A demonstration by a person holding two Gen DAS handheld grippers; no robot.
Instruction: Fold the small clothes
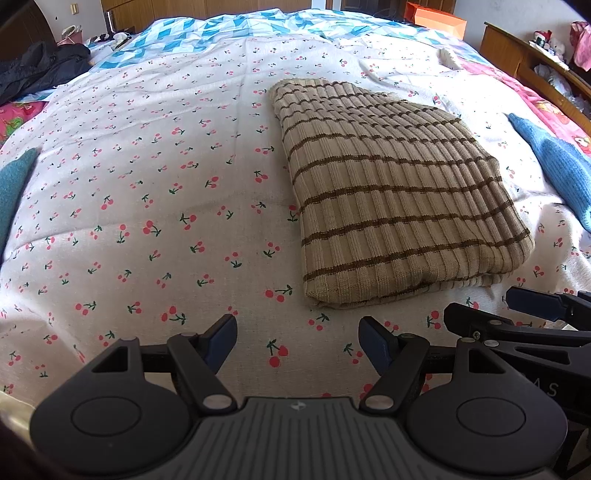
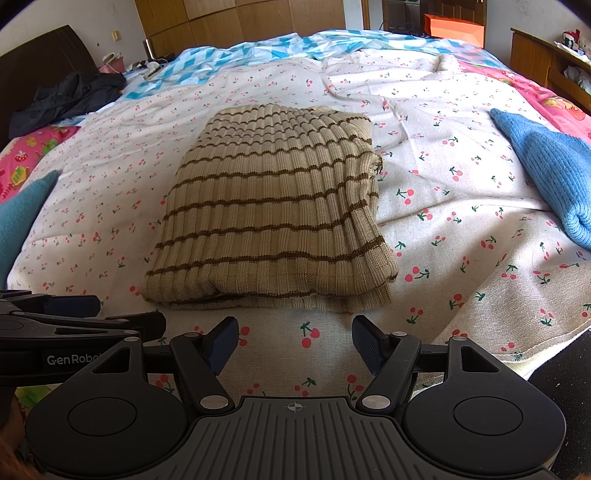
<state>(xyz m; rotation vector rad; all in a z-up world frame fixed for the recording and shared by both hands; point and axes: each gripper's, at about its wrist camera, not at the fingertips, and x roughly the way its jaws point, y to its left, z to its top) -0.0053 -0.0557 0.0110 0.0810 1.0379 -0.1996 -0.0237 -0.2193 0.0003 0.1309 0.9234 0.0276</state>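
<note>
A beige ribbed knit garment with brown stripes lies folded into a thick rectangle on the cherry-print sheet; it also shows in the right wrist view. My left gripper is open and empty, just short of the garment's near left corner. My right gripper is open and empty, just short of the garment's near edge. The right gripper's tips also show in the left wrist view, and the left gripper's tips show in the right wrist view.
A blue knit garment lies at the right. A teal cloth lies at the left edge. A dark jacket sits at the far left. An orange bag and wooden furniture stand beyond the bed.
</note>
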